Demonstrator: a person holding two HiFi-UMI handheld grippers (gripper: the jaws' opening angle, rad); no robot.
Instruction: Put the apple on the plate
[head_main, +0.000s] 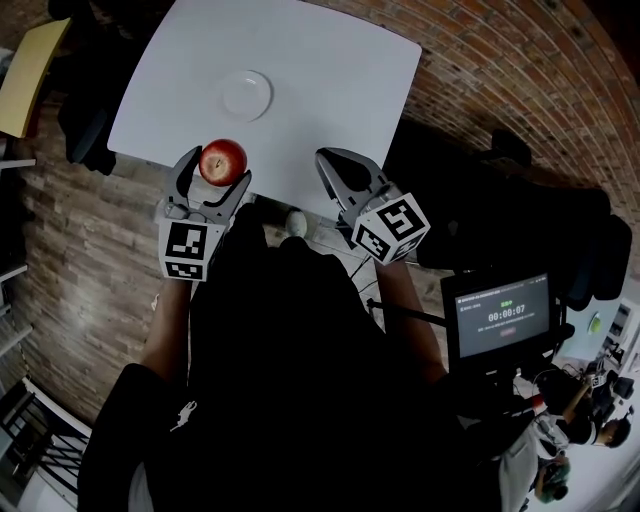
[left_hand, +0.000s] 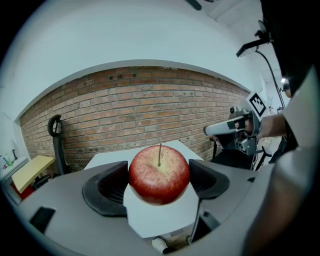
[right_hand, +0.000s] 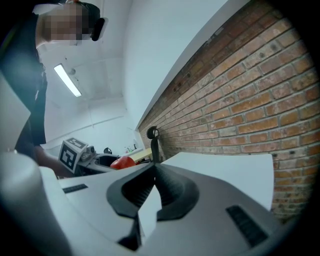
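Apple (left_hand: 159, 176) stem-up tight between left tongs (head_main: 218, 168); right tongs (right_hand: 154, 172) together; plate (head_main: 246, 95) only in head view

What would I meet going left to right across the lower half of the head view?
Left hand-held gripper shut on the red apple → right hand-held gripper, jaws together, empty → timer screen.
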